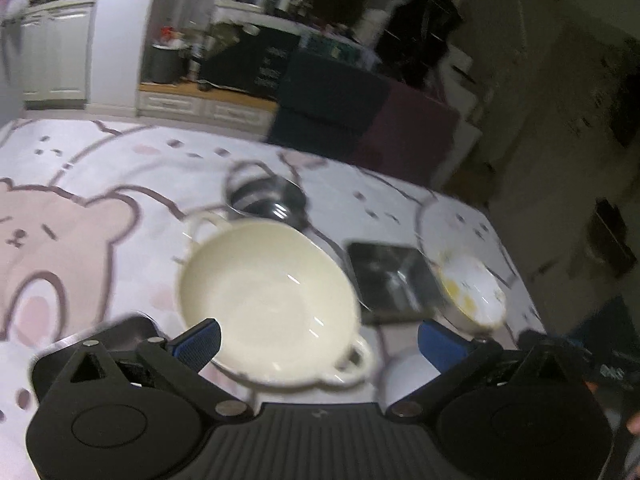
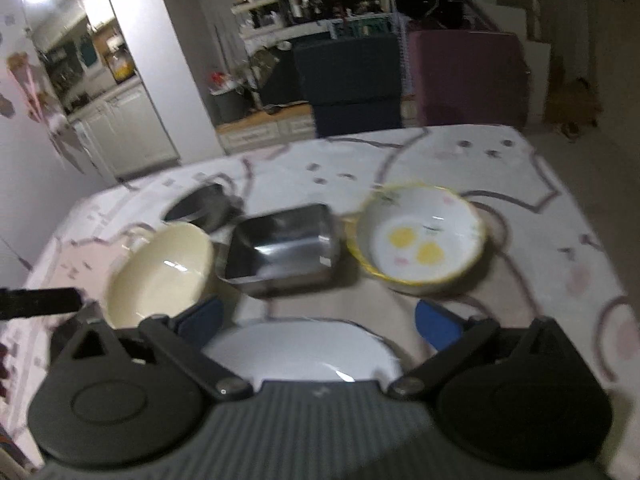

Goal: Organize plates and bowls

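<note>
In front of me the worktop [image 2: 520, 168] is covered with a white cloth [image 1: 100, 160] printed with pink bears. On it I see a cream two-handled bowl [image 1: 268, 300], a round steel pot [image 1: 264, 196] behind it, a square steel dish [image 2: 280, 248] beside it, and a flowered bowl with yellow rim [image 2: 420, 236]. A white plate [image 2: 300, 352] lies nearest to me.

both wrist views overlook the same table [image 1: 120, 168].
</note>
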`<state>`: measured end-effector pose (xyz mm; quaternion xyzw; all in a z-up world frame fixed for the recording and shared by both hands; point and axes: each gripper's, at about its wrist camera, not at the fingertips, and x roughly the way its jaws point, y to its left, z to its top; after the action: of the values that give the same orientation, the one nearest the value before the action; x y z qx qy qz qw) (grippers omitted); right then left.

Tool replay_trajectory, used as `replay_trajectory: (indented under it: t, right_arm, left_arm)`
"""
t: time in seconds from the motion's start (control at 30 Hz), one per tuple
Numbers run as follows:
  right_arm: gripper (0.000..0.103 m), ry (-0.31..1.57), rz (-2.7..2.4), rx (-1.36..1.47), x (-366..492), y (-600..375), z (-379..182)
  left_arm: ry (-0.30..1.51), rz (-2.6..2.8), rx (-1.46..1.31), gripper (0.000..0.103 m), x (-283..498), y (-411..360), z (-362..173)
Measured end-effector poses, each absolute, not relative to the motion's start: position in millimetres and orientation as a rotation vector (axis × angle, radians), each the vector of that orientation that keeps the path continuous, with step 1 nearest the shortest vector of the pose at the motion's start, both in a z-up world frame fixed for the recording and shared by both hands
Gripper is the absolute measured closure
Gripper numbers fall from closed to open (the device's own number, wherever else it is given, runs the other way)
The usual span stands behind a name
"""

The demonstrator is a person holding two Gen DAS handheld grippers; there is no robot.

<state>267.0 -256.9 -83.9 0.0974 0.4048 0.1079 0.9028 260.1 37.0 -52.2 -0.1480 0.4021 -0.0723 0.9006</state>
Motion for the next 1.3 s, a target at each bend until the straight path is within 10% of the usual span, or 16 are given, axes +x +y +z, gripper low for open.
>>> replay_trajectory:
  t: [0.43,0.87,1.3]
  right_arm:
    - [0.001,0.970,0.335,0.505,317.1,-184.0,-106.8]
    - [0.063,1.238,0.301,0.611,335.4,-148.8,-148.5]
    - [0.074,1.241,0.306,0.531,349.9,-137.3,-159.7]
  left_arm:
    - [0.828,-0.006,-0.212,0.000,321.0,86.5,-79.0]
    - [0.894,0.009,-0.264,0.000,362.8,113.8,-120.8]
    - [0.930,0.103,-0.135,0.002,385.0,112.8,-141.4]
